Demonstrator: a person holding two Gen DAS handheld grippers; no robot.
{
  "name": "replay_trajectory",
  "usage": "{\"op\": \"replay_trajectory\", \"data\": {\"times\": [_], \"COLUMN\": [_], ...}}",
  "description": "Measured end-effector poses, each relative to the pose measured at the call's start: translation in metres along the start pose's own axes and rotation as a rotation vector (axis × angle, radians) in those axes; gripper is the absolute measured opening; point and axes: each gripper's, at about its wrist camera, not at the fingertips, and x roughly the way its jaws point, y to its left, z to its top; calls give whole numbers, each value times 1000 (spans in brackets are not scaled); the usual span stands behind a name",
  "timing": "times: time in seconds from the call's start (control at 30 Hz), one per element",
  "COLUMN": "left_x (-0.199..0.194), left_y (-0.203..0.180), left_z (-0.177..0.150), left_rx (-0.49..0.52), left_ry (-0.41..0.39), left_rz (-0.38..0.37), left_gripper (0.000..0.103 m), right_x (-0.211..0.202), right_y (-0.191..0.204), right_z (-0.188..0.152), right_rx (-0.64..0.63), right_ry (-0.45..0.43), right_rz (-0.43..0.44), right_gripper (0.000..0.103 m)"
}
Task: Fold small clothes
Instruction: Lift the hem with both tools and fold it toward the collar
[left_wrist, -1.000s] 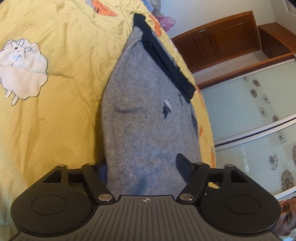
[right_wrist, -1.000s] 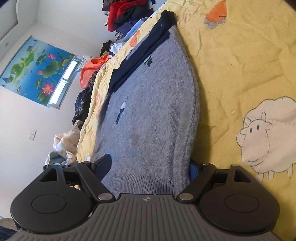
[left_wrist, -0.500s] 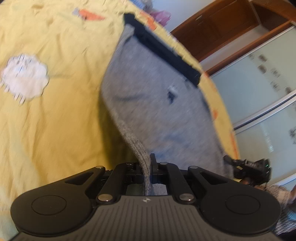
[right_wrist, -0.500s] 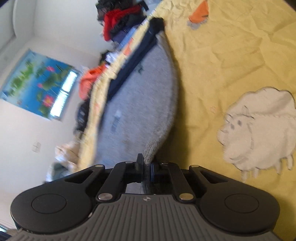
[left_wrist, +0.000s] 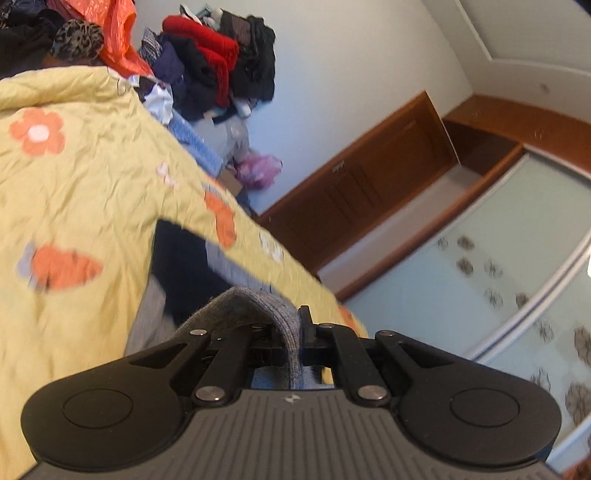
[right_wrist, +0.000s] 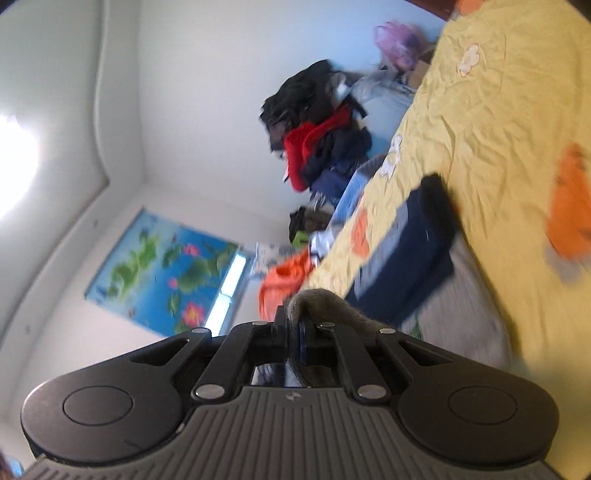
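Lifted since a second ago: both grippers, jaws then spread wide around the hem, now clamped and raised off the bed. Left gripper (left_wrist: 293, 334) pinched tight on the grey sweater (left_wrist: 255, 306), ribbed hem draped over its fingers. Sweater's navy band (left_wrist: 184, 269) farther off on the yellow quilt (left_wrist: 92, 192), open quilt to the left. Right gripper (right_wrist: 291, 328) likewise closed on the grey hem, bare quilt to the right. Clothes pile (right_wrist: 317, 136) far off at the wall.

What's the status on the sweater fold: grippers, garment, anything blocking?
Left gripper shut on grey sweater hem. Right gripper shut on hem too. Navy band ahead on yellow quilt. Nothing in the way.
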Motion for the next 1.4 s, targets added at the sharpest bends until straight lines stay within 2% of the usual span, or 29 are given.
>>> {"op": "replay_trajectory", "data": {"times": [0.17, 0.33, 0.43, 0.47, 0.5, 0.57, 0.63, 0.67, 0.73, 0.8, 0.83, 0.87, 0.93, 1.0, 1.1, 1.2, 1.33, 1.37, 1.4], "left_x": [77, 147, 190, 199, 205, 210, 200, 193, 182, 174, 172, 172, 172, 176, 183, 190, 197, 200, 203], "left_y": [19, 44, 76, 87, 95, 101, 98, 97, 99, 101, 101, 101, 99, 96, 91, 85, 83, 83, 82], "left_z": [46, 79, 96, 99, 100, 100, 96, 93, 91, 88, 88, 88, 87, 85, 82, 79, 79, 78, 77], "left_rx": [7, 31, -73, -120, -155, -171, -128, -111, -107, -113, -113, -114, -118, -113, -95, -67, -38, -27, -7], "left_ry": [-21, -12, 62, 67, 82, 129, 114, 102, 88, 80, 81, 82, 79, 84, 103, 127, 137, 138, 141], "left_rz": [84, 194, 244, 284, 291, 274, 258, 242, 238, 246, 247, 252, 256, 253, 264, 266, 280, 305, 329], "left_gripper": [5, 5, 6, 6, 7, 10, 11, 13, 23, 24, 24, 24, 24, 24, 24, 24, 24, 22, 16], "right_x": [66, 131, 159, 165, 170, 180, 179, 173, 161, 149, 143, 139, 130, 127, 140, 154, 163, 166, 171], "right_y": [-32, -71, -103, -110, -112, -110, -97, -88, -70, -52, -45, -40, -28, -28, -48, -66, -70, -70, -71], "right_z": [60, 105, 124, 127, 127, 120, 110, 105, 98, 93, 91, 91, 91, 93, 80, 71, 66, 67, 67], "right_rx": [91, 105, 159, 163, 145, 92, 29, -19, -90, -157, -184, -179, -205, -190, -145, -134, -104, -109, -112], "right_ry": [-45, -66, -83, -94, -87, -2, 55, 65, 86, 85, 83, 94, 58, 100, 213, 258, 275, 276, 281], "right_rz": [-39, -144, -174, -234, -289, -291, -244, -233, -233, -270, -256, -245, -251, -256, -345, -455, -427, -429, -436], "right_gripper": [15, 15, 21, 23, 26, 38, 43, 44, 44, 44, 44, 44, 44, 49, 52, 52, 53, 50, 43]}}
